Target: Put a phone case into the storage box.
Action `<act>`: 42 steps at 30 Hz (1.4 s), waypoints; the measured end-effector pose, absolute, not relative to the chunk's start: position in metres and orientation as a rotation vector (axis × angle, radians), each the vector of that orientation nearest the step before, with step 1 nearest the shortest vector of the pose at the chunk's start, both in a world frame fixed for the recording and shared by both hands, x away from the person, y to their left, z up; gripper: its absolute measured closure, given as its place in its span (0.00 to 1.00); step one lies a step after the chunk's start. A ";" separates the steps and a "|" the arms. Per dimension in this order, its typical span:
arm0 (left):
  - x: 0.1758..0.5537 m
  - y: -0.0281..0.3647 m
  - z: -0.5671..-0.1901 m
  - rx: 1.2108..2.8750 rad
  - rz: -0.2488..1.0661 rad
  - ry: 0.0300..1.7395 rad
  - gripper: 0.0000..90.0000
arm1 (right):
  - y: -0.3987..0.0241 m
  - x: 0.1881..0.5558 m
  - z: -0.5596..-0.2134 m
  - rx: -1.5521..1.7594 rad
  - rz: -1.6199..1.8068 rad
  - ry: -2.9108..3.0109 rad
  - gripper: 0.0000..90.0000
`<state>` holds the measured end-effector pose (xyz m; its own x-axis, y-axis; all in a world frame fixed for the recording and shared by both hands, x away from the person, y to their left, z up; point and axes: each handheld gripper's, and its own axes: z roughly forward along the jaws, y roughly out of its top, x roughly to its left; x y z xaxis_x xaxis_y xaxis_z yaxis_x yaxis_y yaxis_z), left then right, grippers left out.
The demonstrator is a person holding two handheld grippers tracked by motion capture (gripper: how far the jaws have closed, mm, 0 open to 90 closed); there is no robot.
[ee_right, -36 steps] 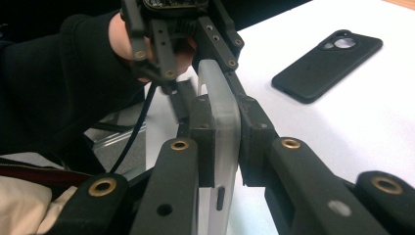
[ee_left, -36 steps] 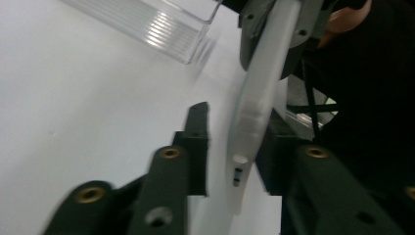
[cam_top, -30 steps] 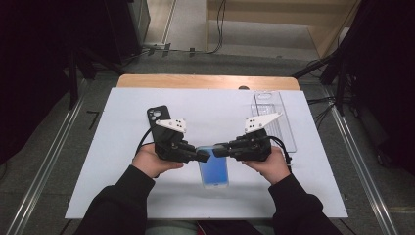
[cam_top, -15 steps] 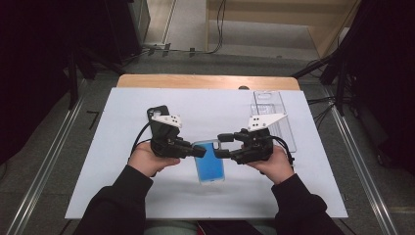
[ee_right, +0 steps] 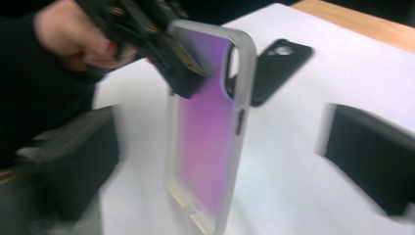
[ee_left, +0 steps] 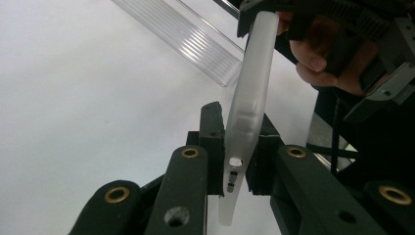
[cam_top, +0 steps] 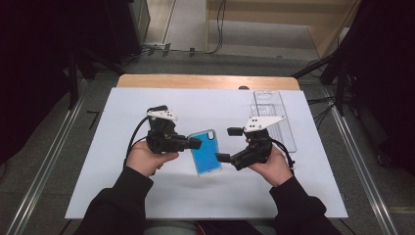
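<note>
A white sheet (cam_top: 147, 196) covers most of the counter (cam_top: 205, 81), whose pale wooden edge shows at the far side. Around it lie grey floor, metal rails and dark stands, with cables trailing at the back.

The blue phone case with a frosted translucent rim (cam_top: 204, 152) hangs above the middle of the sheet, between the two hands. In the high view its long axis runs from the far side toward the person, leaning slightly, with the camera cut-out at the far end. It is tilted up on edge rather than lying flat. The left gripper (cam_top: 194, 143) has its jaws narrow and clamped on the case's rim near one corner; the left gripper view shows the pads pressing both faces of the thin rim (ee_left: 249, 112). The right gripper (cam_top: 229, 144) has just been opening its jaws; they now stand wide, clear of the case, which is just beside them.

A second ago both grippers met at the case low over the sheet; now only the left holds it. A black phone case (ee_right: 278, 61) lies flat behind the left hand, and a clear ribbed plastic tray (cam_top: 274, 117) rests at the far right.
</note>
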<state>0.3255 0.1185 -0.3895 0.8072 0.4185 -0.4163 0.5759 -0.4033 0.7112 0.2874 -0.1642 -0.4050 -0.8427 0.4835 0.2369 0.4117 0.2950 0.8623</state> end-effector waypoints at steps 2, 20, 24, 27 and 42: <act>0.326 0.119 -0.389 2.055 -0.203 0.758 0.90 | -0.164 0.287 -0.407 0.892 1.607 2.443 0.00; 0.323 0.116 -0.383 2.018 -0.111 0.974 0.90 | -0.140 0.277 -0.423 1.183 1.446 2.296 0.00; 0.322 0.114 -0.383 2.013 -0.097 1.012 0.90 | -0.137 0.275 -0.424 1.194 1.444 2.259 0.00; 0.320 0.112 -0.383 2.011 -0.084 1.028 0.90 | -0.132 0.273 -0.425 1.188 1.423 2.251 0.00; 0.311 0.099 -0.385 2.018 -0.089 1.049 0.90 | -0.107 0.267 -0.431 1.207 1.333 2.215 0.00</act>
<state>0.3106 0.0989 -0.3847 0.6476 0.6434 -0.4082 0.7032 -0.2981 0.6455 0.2674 -0.1068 -0.4307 -0.6082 0.7763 0.1659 0.5100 0.2220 0.8310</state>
